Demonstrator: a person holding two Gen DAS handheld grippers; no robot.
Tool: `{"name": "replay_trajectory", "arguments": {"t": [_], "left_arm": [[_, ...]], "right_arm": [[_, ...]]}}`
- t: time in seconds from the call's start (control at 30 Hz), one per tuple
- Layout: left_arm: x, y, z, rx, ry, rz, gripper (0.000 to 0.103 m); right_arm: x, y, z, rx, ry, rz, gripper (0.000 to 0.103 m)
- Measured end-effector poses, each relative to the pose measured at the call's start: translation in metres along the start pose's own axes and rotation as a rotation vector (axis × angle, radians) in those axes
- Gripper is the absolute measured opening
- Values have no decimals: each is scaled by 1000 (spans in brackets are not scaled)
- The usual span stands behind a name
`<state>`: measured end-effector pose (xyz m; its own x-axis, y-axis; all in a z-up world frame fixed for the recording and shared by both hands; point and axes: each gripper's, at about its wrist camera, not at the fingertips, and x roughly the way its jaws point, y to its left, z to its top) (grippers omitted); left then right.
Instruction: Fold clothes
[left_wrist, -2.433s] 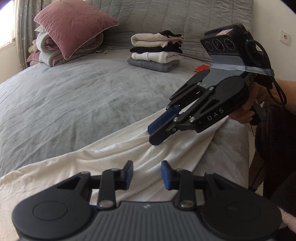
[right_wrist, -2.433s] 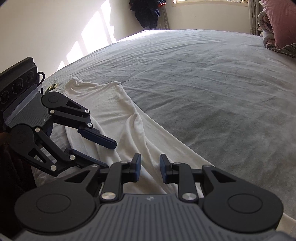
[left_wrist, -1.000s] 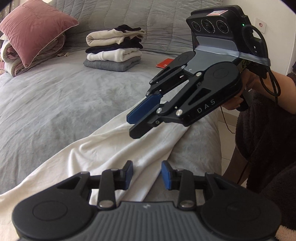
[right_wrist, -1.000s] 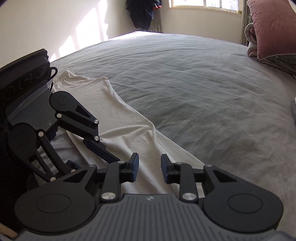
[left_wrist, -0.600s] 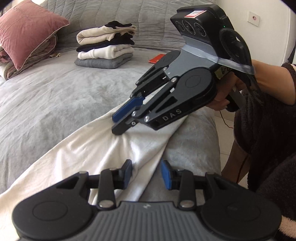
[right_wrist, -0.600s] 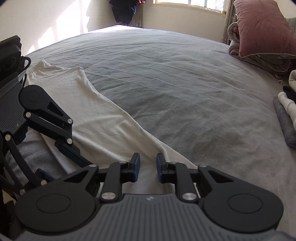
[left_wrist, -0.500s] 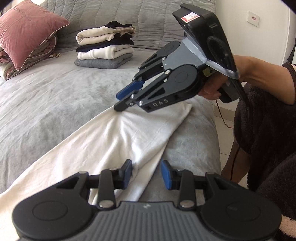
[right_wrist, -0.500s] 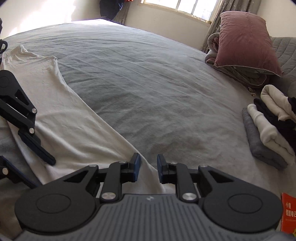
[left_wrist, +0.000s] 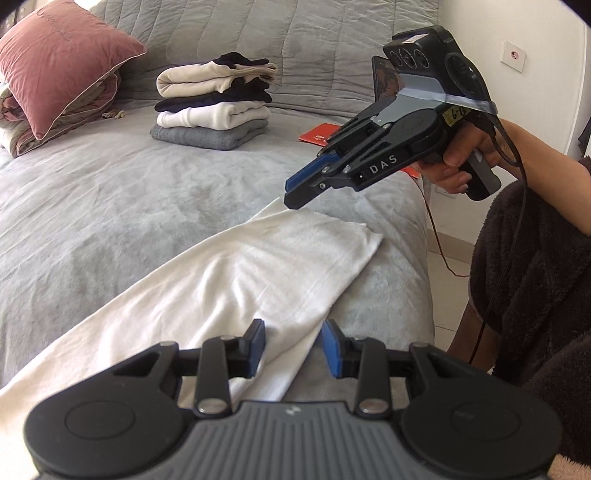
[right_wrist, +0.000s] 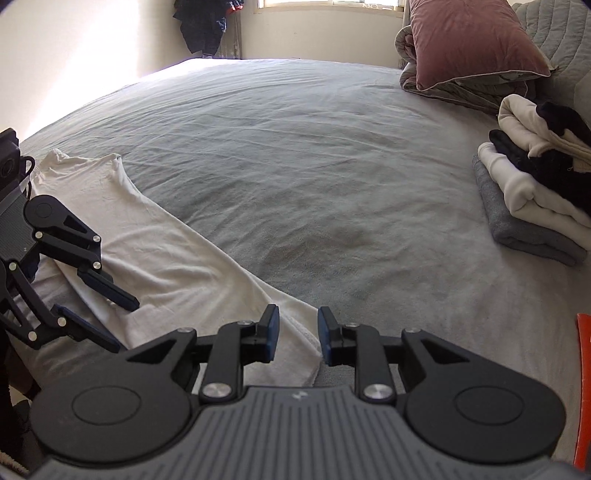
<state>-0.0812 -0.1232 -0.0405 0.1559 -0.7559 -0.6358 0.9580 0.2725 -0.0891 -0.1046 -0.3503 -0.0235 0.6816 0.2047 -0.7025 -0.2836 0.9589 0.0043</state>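
Since the earlier frames the right gripper (left_wrist: 301, 192) has swung away across the bed toward the far corner of the white garment (left_wrist: 236, 280), and that end, formerly bunched under it, now lies flatter. Its jaws have just been opening slightly; they stand a little apart with nothing between them, hovering just above the garment's far edge, released. Nearest the left wrist camera, the left gripper (left_wrist: 291, 349) hangs over the garment's near edge, jaws part open, cloth showing below the gap but not pinched as far as can be told; released also. The garment lies as a long strip along the near edge of the grey bed (right_wrist: 314, 177), one lengthwise fold apparently made, cross folds judged outstanding. Beyond the garment, toward the headboard, stands a stack of folded clothes (left_wrist: 216, 110), four or so items, taken as finished work. Left of that stack a pink pillow (left_wrist: 62, 62) rests on a rolled quilt. A red booklet (left_wrist: 317, 134) lies beyond the garment's far end; its print is unreadable. Legible writing: "DAS" on the right gripper's side, plus a handwritten yellow tag, not fully readable.
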Motion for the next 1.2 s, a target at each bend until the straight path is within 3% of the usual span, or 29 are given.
{"name": "replay_trajectory", "arguments": {"t": [0.07,0.13,0.4,0.5,0.6,0.77,0.97,1.2], "left_arm": [[5,-2,1,7,2,-2,34],[7,-3,4,7,-2,-7,34],[11,-6,6,-16,-14,-37,32],[10,-6,6,-25,-17,-32,32],[2,-6,6,-25,-24,-17,32],[-20,3,2,-52,-48,30,33],[-50,21,-12,-87,-34,164,33],[-102,57,-28,-203,38,441,33]], "right_arm": [[8,2,-6,-27,36,-23,25],[9,3,-9,-46,45,-26,6],[-5,2,3,-71,-25,-66,6],[16,10,3,-124,54,-110,6],[25,18,2,-173,91,-149,9],[13,22,13,-139,33,-111,29],[15,50,30,-148,-22,-7,30],[23,91,53,-173,-76,152,30]]}}
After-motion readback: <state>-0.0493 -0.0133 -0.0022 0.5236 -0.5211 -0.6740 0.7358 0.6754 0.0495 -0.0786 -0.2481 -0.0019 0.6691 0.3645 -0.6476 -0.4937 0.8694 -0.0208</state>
